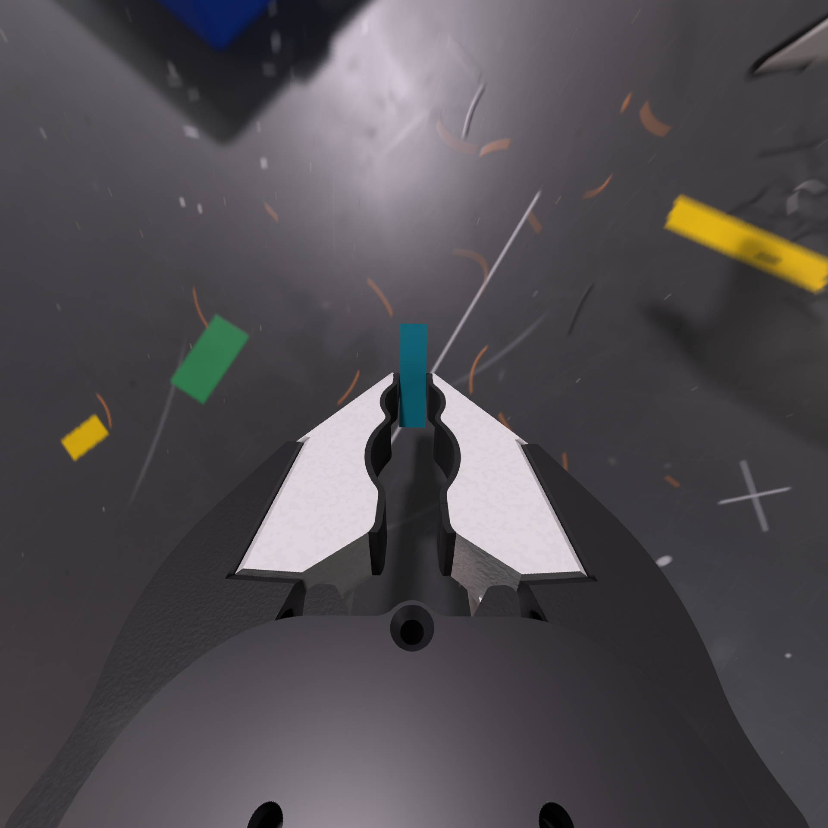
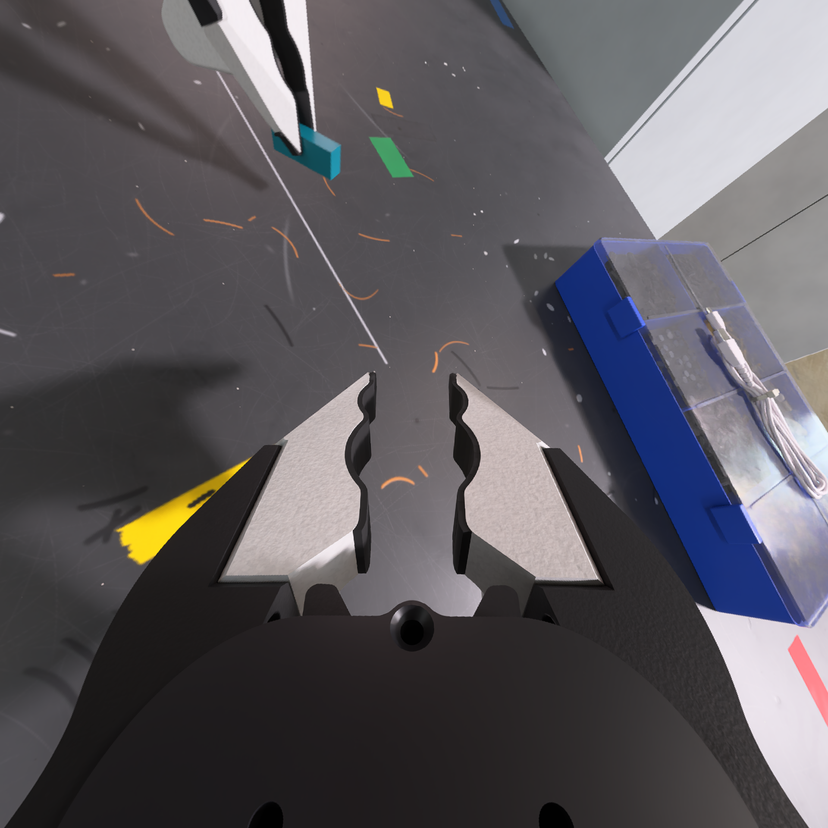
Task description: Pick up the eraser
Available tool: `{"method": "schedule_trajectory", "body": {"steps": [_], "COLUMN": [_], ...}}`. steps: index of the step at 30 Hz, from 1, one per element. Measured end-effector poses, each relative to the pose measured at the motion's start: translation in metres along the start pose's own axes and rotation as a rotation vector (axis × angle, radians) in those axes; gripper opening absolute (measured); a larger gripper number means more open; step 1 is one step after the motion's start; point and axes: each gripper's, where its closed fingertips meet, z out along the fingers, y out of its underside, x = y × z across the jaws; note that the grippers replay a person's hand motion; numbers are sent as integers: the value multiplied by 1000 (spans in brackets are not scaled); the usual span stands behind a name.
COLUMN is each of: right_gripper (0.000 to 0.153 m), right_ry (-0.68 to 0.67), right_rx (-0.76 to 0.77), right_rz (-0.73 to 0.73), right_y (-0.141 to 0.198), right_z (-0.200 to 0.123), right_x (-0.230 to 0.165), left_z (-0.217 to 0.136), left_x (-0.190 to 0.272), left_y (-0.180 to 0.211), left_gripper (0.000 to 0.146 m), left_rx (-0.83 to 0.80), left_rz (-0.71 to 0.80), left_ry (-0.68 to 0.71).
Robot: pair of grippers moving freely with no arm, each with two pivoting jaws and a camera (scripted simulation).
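Observation:
The eraser point(image 1: 412, 358) is a small teal block. My left gripper point(image 1: 412, 378) is shut on it, with the block standing up between the fingertips and sticking out past them. The dark grey table point(image 1: 134, 537) behind it is blurred, and the eraser looks held a little above it. In the right wrist view the left gripper point(image 2: 301, 139) comes down from the top and grips the eraser point(image 2: 320, 154) across its middle. My right gripper point(image 2: 412, 381) is open and empty, low over the table, well short of the eraser.
A blue box with a clear lid point(image 2: 663, 448) and a white cable point(image 2: 761, 403) on top lies right of my right gripper, near the table edge point(image 2: 627, 188). Flat green point(image 2: 390, 157) and yellow point(image 2: 384, 97) patches and a yellow strip point(image 1: 743, 244) mark the tabletop.

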Motion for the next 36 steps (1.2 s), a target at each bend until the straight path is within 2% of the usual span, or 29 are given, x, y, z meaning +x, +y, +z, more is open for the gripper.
{"method": "schedule_trajectory", "body": {"steps": [5,11,20,31,36], "right_gripper": [33,36,46,52,49], "right_ry": [-13,34,131,158,176], "right_rx": [61,193,252,249,233], "right_rz": [17,-43,-250,-244,-222], "right_y": [-13,-45,-70,-75,-72], "right_z": [-5,-20,-22,-17,-15], "right_x": [-3,-6,-26,-30,-27], "left_z": [-29,-52,-51,-48,-44], "left_x": [22,61,113,127,132], "left_y": [-45,-79,-99,-109,-109], "left_gripper": [11,11,11,11,11], "left_rx": [234,395,427,450,434], "left_rz": [33,49,97,69,76], "left_ry": [83,227,360,394,387]}}
